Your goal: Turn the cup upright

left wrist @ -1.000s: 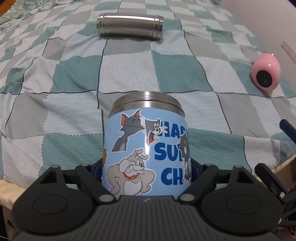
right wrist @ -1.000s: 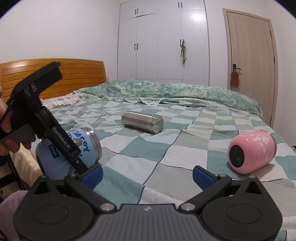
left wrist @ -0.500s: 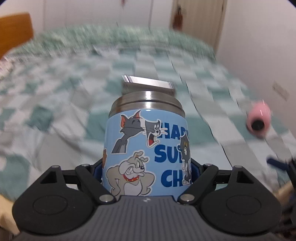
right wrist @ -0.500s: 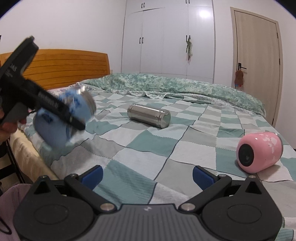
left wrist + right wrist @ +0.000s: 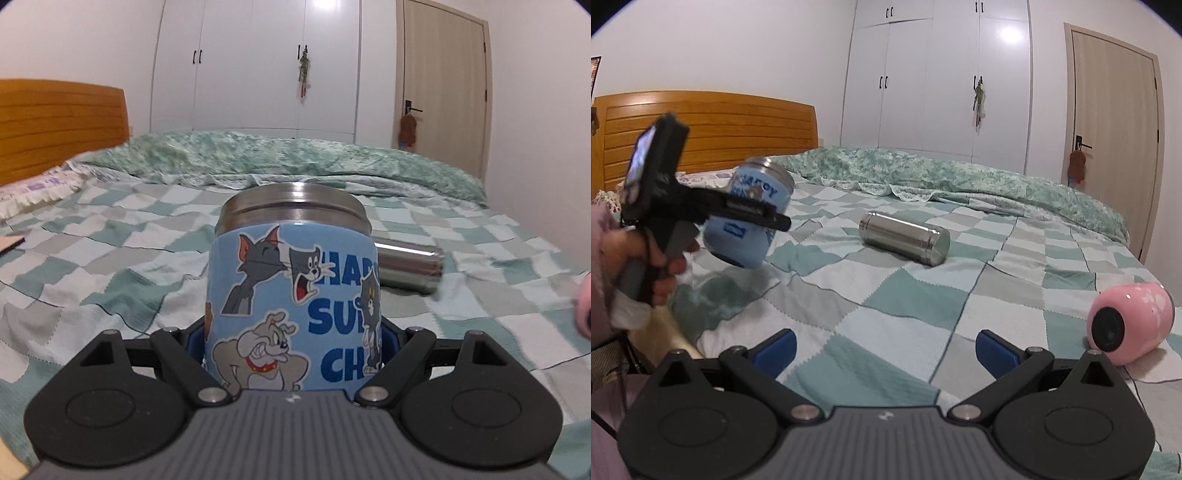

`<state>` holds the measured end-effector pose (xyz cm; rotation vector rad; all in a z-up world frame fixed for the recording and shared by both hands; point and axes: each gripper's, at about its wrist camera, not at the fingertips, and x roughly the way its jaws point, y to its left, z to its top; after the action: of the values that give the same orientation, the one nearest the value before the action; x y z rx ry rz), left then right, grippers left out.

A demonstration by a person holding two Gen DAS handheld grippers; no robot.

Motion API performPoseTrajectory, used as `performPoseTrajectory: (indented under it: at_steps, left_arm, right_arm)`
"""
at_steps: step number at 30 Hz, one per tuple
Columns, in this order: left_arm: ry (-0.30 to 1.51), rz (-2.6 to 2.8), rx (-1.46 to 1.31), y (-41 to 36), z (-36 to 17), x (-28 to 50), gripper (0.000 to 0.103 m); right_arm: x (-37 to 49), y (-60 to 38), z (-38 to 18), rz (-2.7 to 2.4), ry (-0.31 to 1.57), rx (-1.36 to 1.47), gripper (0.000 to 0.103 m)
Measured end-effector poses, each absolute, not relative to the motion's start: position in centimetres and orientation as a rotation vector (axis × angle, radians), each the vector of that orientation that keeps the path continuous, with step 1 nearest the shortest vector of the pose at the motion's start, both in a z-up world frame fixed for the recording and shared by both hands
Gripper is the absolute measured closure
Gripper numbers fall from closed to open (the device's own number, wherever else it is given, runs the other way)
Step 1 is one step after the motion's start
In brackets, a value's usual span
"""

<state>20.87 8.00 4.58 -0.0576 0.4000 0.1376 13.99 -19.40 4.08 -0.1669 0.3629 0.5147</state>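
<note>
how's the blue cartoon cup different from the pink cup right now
The blue cartoon cup is lifted off the bed, clamped in the left hand-held gripper; the pink cup lies on its side on the quilt, untouched. Blue has cartoon stickers and a steel rim; pink has pale flowers.

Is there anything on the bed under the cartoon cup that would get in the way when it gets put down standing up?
Nothing visible. The left gripper holds the blue cartoon cup above bare quilt. The steel bottle and pink cup lie off to the side.
</note>
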Motion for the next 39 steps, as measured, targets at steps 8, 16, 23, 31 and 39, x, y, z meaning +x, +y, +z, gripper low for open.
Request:
performPoseTrajectory:
  at_steps: [8, 16, 23, 31, 39]
  left_arm:
    - [0.430, 0.130, -0.031, 8.3, 3.2, 19.8, 0.018]
    - [0.414, 0.114, -0.011, 7.7, 2.6, 17.4, 0.018]
    - [0.301, 0.147, -0.025, 7.6, 3.6, 13.7, 0.000]
    - [0.231, 0.076, -0.072, 6.8, 5.1, 5.3, 0.000]
    - [0.237, 0.083, -0.001, 4.2, 1.6, 1.1, 0.000]
  right_arm:
    - [13.5, -18.9, 4.4, 0.510, 0.351, -0.182, 0.000]
    - [12.1, -18.5, 4.9, 0.513, 0.328, -0.189, 0.000]
    - [10.7, -18.7, 4.8, 0.499, 0.298, -0.181, 0.000]
    - [8.1, -19.7, 3.2, 0.439, 0.244, -0.118, 0.000]
    - [5.6, -20.9, 1.7, 0.332, 0.169, -0.082, 0.000]
